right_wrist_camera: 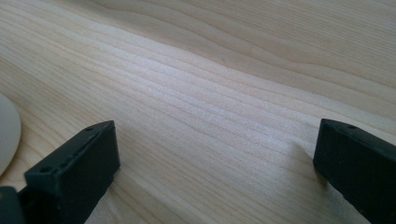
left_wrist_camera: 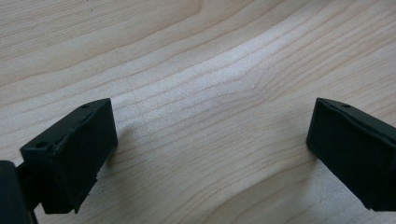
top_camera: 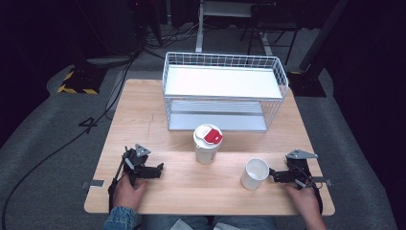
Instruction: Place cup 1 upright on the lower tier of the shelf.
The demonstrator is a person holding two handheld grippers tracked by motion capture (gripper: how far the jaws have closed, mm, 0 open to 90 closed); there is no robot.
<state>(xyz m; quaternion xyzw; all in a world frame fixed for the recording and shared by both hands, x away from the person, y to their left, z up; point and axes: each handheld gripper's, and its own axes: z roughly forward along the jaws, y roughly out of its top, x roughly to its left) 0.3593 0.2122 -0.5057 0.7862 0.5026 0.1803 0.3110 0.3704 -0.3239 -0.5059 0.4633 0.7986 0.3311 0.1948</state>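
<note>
A white paper cup with a white lid and a red tab (top_camera: 207, 143) stands upright in the middle of the wooden table (top_camera: 182, 187). To its right stands an open white cup (top_camera: 253, 173), no lid on it. My left gripper (top_camera: 160, 168) rests on the table at the front left, pointing right toward the cups; in the left gripper view (left_wrist_camera: 210, 135) its jaws stand wide apart over bare wood. My right gripper (top_camera: 272, 172) lies at the front right, tips close beside the open cup; in the right gripper view (right_wrist_camera: 215, 149) the jaws are spread, with a cup edge (right_wrist_camera: 7, 135) at the left.
A white wire rack (top_camera: 222, 91) with two shelves stands at the back of the table. Cables (top_camera: 57, 148) run across the grey floor to the left, and a yellow-black striped base (top_camera: 76, 84) sits beyond the table's far left corner.
</note>
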